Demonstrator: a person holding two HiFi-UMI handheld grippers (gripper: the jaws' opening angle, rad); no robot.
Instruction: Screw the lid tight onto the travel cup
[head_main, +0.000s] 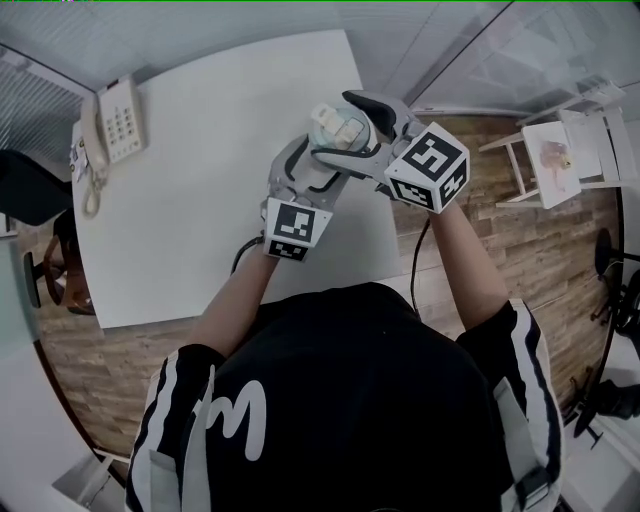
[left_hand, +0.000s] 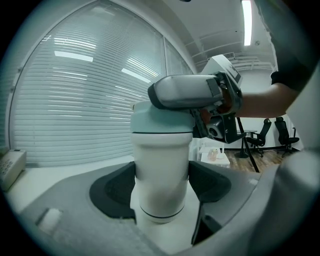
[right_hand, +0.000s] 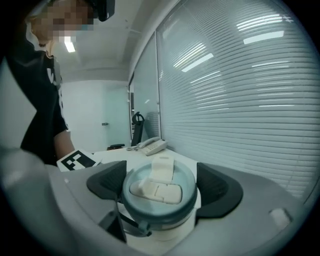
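A white travel cup (left_hand: 161, 165) stands upright on the white table (head_main: 190, 240). My left gripper (left_hand: 162, 192) is shut on its body, a dark pad against each side. The pale teal lid (right_hand: 159, 192) with a white flip tab sits on top of the cup. My right gripper (right_hand: 160, 186) comes down over the lid, its pads against the rim left and right. In the head view both grippers meet at the cup (head_main: 333, 124) near the table's far right corner, the left gripper (head_main: 312, 168) low and the right gripper (head_main: 342, 128) above it. The cup's thread is hidden.
A white desk phone (head_main: 118, 122) lies at the table's far left, also visible behind the lid in the right gripper view as a phone (right_hand: 152, 146). Window blinds (left_hand: 75, 100) run along the far side. A small white stand (head_main: 555, 160) is on the wooden floor to the right.
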